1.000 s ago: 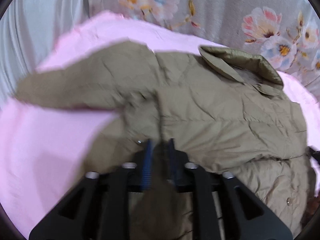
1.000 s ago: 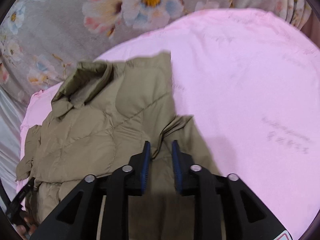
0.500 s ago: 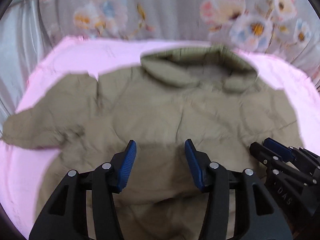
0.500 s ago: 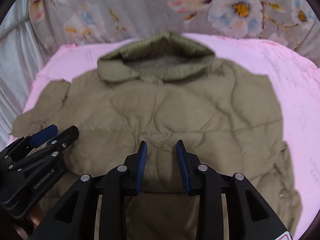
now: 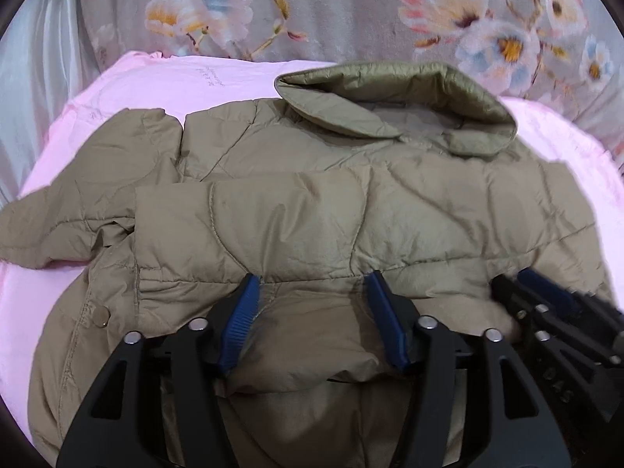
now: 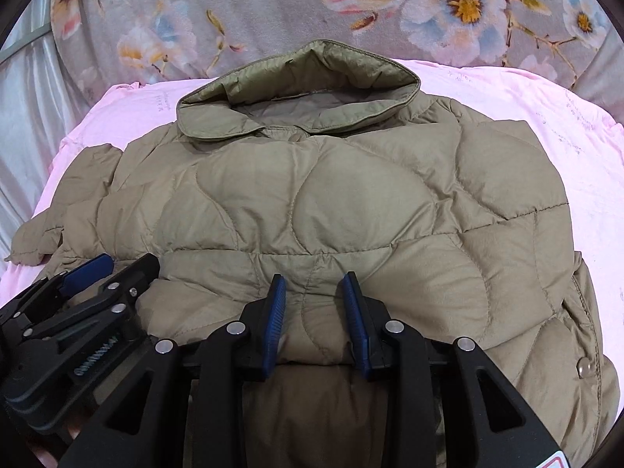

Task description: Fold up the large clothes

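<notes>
Letting go cleanly is the job right now, as we read it — the bottom of the quilted jacket point(image 5: 312, 210) looks to have been brought up over its body, and the fold must stay where it lies. Nearest us, the left hand-held gripper point(image 5: 312, 312) has its jaws opening; a puffy ridge of olive fabric sits between the blue pads point(image 5: 238, 319), but they no longer seem to press it. Just to its right, the right hand-held gripper point(image 6: 316, 308) is narrower, and the fabric bunched between its pads looks pinched, so we judge it still clenched on the jacket.

We would open the right one too, then lift both straight off the fabric rather than dragging, because this slippery padded shell may spring back or slide with the jaws. A light press on the folded edge should help it settle.

Further out, the jacket lies on the pink sheet point(image 6: 546, 89) of the bed, front down as far as we can tell. On the far left a sleeve point(image 5: 50, 226) sticks out crumpled past the body — we would tuck that in next. A snap button point(image 6: 583, 368) shows on the right edge. Farthest off, the collar point(image 6: 296, 89) stands open against the floral blanket point(image 6: 273, 4).
</notes>
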Motion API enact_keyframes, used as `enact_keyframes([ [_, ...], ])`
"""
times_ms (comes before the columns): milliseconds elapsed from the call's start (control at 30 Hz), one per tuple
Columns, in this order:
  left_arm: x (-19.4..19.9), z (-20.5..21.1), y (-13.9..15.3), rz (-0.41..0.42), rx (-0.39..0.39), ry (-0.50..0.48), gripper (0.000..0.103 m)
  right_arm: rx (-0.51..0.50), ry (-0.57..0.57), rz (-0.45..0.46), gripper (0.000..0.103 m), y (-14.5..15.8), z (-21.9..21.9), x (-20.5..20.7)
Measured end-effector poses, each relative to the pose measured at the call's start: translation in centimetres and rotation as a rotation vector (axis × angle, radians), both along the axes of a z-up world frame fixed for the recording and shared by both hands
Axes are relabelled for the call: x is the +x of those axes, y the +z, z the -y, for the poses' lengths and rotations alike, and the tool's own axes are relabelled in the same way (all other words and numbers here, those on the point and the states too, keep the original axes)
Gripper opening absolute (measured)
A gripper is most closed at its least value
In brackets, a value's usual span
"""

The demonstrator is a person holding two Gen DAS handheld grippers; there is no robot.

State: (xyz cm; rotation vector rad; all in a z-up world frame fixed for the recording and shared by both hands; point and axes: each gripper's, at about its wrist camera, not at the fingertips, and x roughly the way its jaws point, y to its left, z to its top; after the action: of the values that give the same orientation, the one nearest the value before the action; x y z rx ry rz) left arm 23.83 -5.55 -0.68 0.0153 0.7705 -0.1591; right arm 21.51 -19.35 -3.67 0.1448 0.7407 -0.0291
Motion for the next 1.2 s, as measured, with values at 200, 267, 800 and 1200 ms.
enact_keyframes([
  [200,-1.8,-9.8,3.1,0.031,-0.24,0.142,0.078,0.001,-0.011,0.007,0.031,0.1,0.1,-0.1],
  [267,-2.0,-15.2,4.3,0.055,-0.281,0.246,0.084,-0.006,-0.017,0.009,0.032,0.1,0.1,-0.2],
  [800,4.3,-45.2,0.2,-0.072,-0.527,0.849,0.049,-0.045,-0.042,0.029,0.043,0.3,-0.3,-0.5],
  [1200,3.2,-31.3,13.6,0.221,-0.242,0.545,0.002,-0.053,-0.047,0.034,0.044,0.2,-0.4,-0.4],
])
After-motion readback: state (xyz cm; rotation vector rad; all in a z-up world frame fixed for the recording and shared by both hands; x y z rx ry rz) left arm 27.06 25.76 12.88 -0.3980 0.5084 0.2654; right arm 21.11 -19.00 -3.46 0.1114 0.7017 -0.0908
